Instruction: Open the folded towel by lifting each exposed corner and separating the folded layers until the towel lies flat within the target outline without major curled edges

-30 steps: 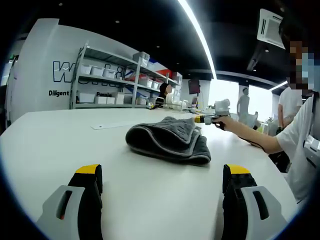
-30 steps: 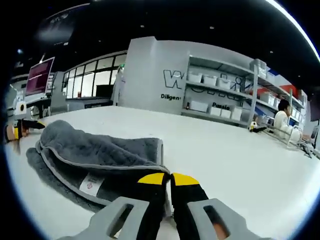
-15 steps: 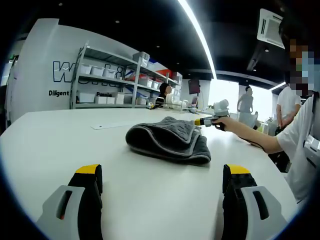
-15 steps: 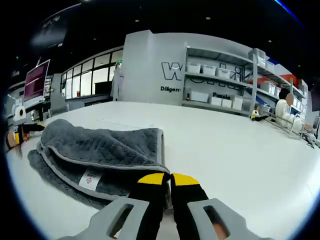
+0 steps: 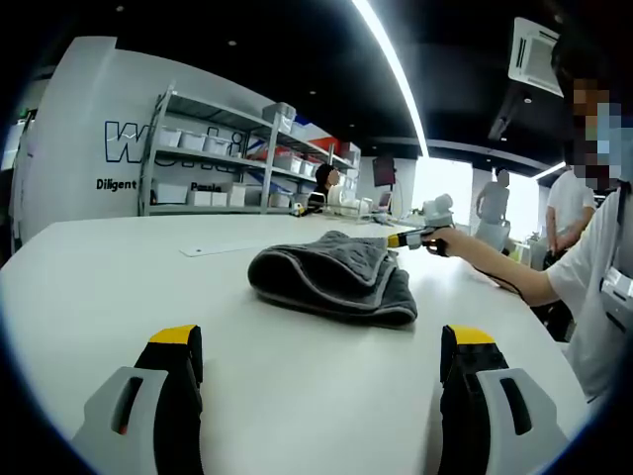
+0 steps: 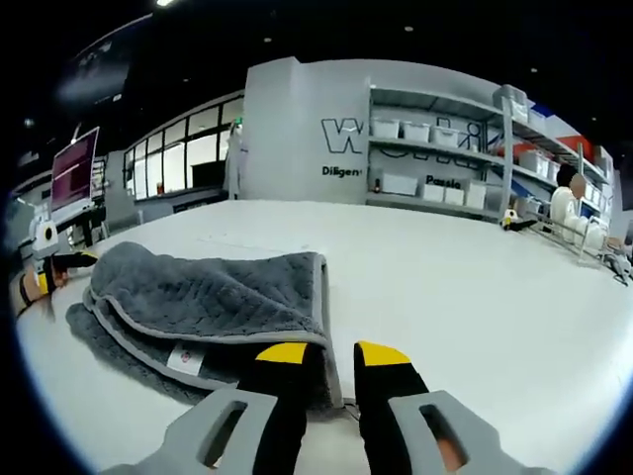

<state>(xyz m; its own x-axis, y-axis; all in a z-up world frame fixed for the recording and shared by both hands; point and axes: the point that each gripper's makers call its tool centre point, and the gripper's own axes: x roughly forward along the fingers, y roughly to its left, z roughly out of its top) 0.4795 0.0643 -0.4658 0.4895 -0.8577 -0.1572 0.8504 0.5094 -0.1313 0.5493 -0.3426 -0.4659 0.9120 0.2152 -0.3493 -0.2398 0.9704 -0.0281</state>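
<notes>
the folded grey towel (image 5: 334,278) lies on the white table (image 5: 119,277). the right gripper (image 6: 333,353) sits at the towel's near edge, jaws slightly parted, gripping nothing. the left gripper (image 5: 321,341) is short of the towel, jaws wide and empty.

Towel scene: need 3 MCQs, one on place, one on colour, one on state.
1. Where does the towel lie?
A. on the white table
B. on a shelf
C. on the floor

2. What colour are the gripper tips?
A. red
B. yellow
C. green

3. How do the left gripper's jaws stand?
A. shut on the towel
B. shut on nothing
C. wide apart, short of the towel

Key: 1 A, the folded grey towel rests on the tabletop in both views. 2 B, yellow caps top the dark jaws of both the left and the right gripper. 3 C, in the left gripper view bare table lies between the jaws and the towel is farther off.
</notes>
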